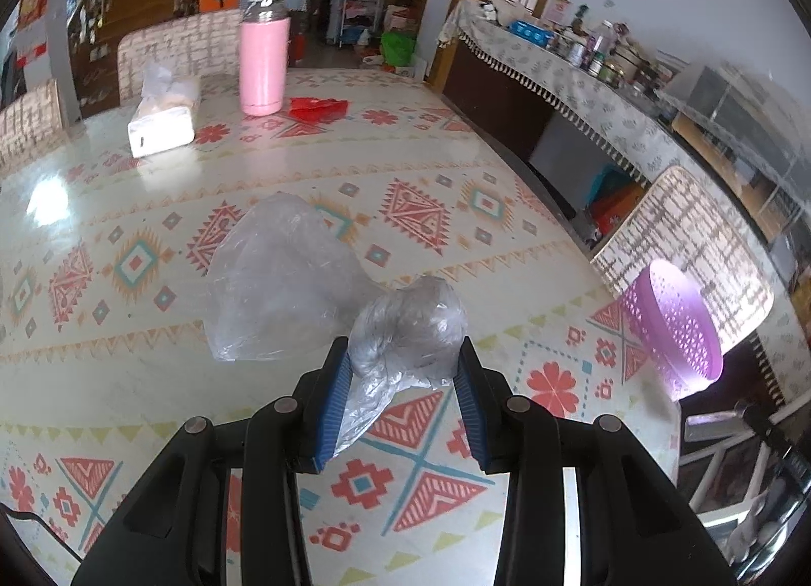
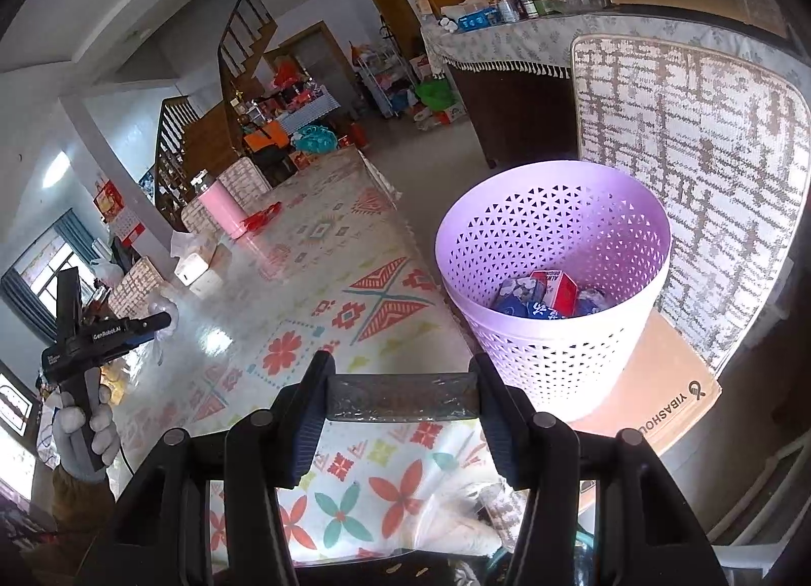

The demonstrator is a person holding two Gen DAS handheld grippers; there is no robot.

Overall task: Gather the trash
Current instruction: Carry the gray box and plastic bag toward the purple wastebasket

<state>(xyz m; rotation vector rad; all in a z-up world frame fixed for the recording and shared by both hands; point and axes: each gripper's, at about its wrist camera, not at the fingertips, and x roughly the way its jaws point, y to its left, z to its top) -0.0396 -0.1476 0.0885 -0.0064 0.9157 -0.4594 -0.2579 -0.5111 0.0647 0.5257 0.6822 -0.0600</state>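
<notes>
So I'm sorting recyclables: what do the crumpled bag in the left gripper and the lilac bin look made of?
Crumpled bag: thin clear plastic film, glossy, by its fine creases and see-through skin. Lilac bin: probably moulded plastic, matte, with triangular holes punched evenly through its wall.

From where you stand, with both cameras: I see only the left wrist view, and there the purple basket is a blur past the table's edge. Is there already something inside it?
Observer: Yes. The right wrist view looks down into the purple basket. A red and white carton and blue wrappers lie at its bottom.
Operator: What does it stand on?
Observer: On a brown cardboard sheet with printed letters at one edge.
Operator: Is the right gripper free?
Observer: No. The right gripper is closed on a dark see-through flat piece, close to the basket's wall.
</notes>
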